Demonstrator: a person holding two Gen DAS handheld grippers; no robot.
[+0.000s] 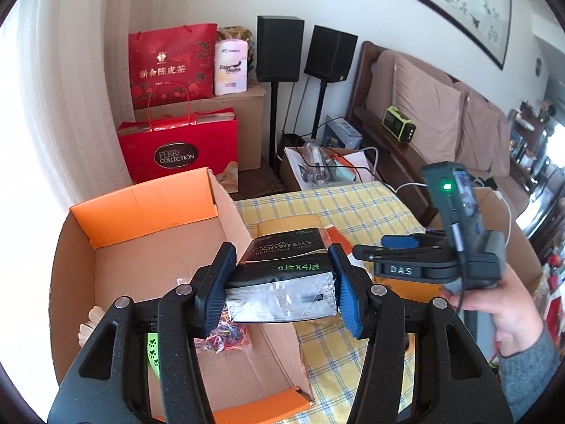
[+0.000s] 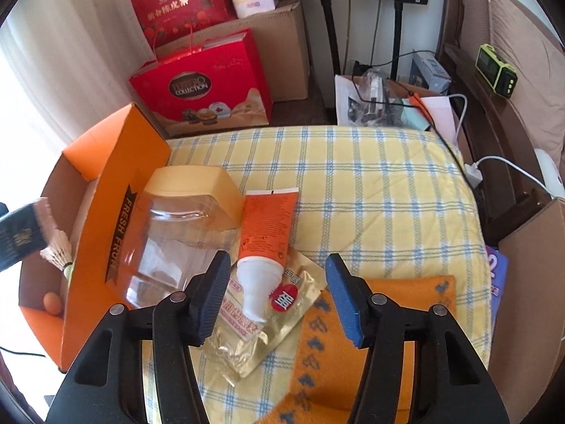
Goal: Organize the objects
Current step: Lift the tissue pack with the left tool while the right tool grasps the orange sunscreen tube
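My left gripper point(image 1: 280, 288) is shut on a black tissue pack point(image 1: 282, 275) and holds it above the right wall of the open orange cardboard box point(image 1: 148, 233). The pack also shows blurred at the left edge of the right wrist view point(image 2: 17, 236). My right gripper point(image 2: 279, 293) is open above an orange tube with a white cap point(image 2: 263, 243), which lies on a gold foil packet point(image 2: 254, 321). A clear plastic jar with a yellow lid point(image 2: 180, 226) lies on its side against the box point(image 2: 102, 219). The right gripper also shows in the left wrist view point(image 1: 385, 247).
The box holds a shuttlecock point(image 2: 58, 247), an orange ball point(image 2: 52, 302), coloured rubber bands point(image 1: 226, 339) and a green strip point(image 1: 152, 353). An orange patterned cloth point(image 2: 360, 353) lies on the yellow checked cover point(image 2: 370, 190). Red gift bags point(image 1: 180, 148), speakers and a sofa stand behind.
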